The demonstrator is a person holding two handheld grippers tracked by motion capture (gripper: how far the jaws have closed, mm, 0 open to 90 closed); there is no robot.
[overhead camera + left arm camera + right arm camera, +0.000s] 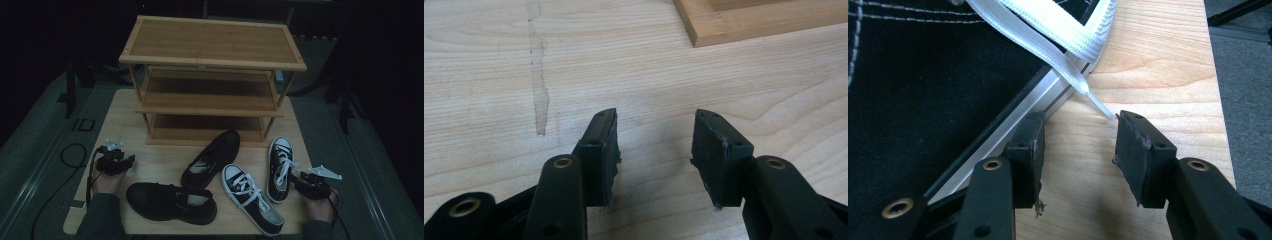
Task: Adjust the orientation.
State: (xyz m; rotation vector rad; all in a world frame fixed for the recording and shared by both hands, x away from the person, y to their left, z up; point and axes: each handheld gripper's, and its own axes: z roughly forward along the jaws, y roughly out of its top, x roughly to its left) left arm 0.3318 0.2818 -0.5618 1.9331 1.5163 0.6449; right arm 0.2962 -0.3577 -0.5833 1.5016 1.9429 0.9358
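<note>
Right gripper (301,178), jaws apart and gripping nothing, sits in my hand at the table's (125,107) near right corner, just beside the right-hand sneaker (279,167). That black canvas shoe with white laces lies to the gripper's left, its long axis running away from me, toe toward the bamboo shoe rack (212,75). My right hand is plainly the nearer one; my left gripper (116,161), also spread and empty, rests well apart at the near left, over bare wood.

From above I see the whole layout: the second sneaker (252,199) angled in front, two black leather shoes (187,182) mid-table, the rack's three shelves bare. My right gripper's view (1080,145) adds the close detail: the sneaker's white sole edge (1008,130) beside my left jaw, a lace end (1095,102) trailing toward the gap. My left gripper's view (656,145) offers wood grain and a corner of the rack's base (749,22).
</note>
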